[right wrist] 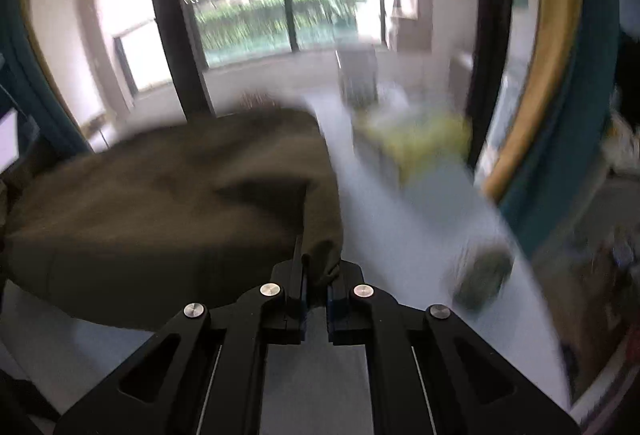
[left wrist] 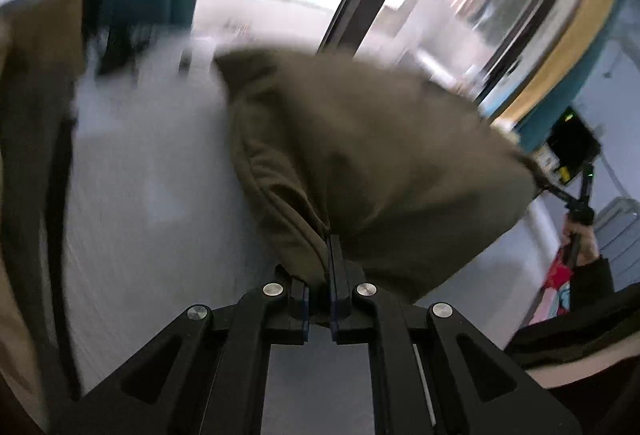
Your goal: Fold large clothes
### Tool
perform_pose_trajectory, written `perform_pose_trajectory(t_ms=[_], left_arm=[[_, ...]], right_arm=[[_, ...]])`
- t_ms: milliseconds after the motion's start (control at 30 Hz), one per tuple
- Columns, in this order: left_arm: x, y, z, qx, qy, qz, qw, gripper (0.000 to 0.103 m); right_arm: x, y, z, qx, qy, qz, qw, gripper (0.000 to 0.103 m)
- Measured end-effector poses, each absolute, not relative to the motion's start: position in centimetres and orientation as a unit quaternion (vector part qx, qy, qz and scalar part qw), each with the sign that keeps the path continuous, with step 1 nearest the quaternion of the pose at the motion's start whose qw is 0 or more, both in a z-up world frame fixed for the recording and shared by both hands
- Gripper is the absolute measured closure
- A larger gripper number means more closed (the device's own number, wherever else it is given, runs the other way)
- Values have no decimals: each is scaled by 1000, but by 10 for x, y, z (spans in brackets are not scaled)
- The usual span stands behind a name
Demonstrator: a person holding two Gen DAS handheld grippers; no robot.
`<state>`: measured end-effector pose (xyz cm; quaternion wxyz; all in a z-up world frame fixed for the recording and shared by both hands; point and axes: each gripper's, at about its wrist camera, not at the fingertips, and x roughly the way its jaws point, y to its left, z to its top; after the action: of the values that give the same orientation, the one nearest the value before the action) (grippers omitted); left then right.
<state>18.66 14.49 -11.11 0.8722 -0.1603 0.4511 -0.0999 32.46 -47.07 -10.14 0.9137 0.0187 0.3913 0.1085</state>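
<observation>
The left gripper [left wrist: 318, 271] is clenching a bunched edge of the olive-green garment [left wrist: 360, 139], its jaws drawn close with a fold of cloth pinched between them. The right gripper [right wrist: 316, 271] is doing the same at the garment's [right wrist: 160, 203] opposite end, a small knot of fabric caught between its nearly closed jaws. Between the two tongs the cloth is hanging in a broad, sagging span just above the pale work surface [left wrist: 152, 203], which is showing as a light band in the right wrist view [right wrist: 400, 235] as well. Both pictures are smeared with blur. In the left wrist view the person's hand [left wrist: 582, 239] is visible at the far right, gripping the handle of the other tool.

The step in hand appears to be carrying a held edge across to make a fold. Doing it well is likely asking for both grips to travel together at an even height, keeping the span taut enough that the cloth is not bunching, and to lower the edge squarely onto the layer below before either jaw is letting go. The grips are looking shallow, so a sudden tug could be pulling fabric free. A blurred yellow-green bundle [right wrist: 420, 139] and a small dark object [right wrist: 484, 275] are lying near the right edge of the surface, worth keeping clear of.
</observation>
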Motion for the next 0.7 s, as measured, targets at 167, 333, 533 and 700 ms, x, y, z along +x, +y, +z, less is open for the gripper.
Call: perform_pose_trajectory(t_ms=[167, 333, 533, 700], left_arm=[[178, 151, -118, -181, 454, -87, 868, 83], [168, 159, -75, -136, 415, -60, 898, 75], [154, 176, -33, -176, 313, -59, 931, 50], [200, 172, -32, -145, 331, -45, 931, 39]], right_arm=[[315, -467, -123, 21, 410, 89, 907, 92], [316, -464, -113, -6, 404, 73, 912, 80], [310, -462, -84, 3, 372, 56, 927, 44], [316, -446, -66, 2, 348, 70, 935, 37]])
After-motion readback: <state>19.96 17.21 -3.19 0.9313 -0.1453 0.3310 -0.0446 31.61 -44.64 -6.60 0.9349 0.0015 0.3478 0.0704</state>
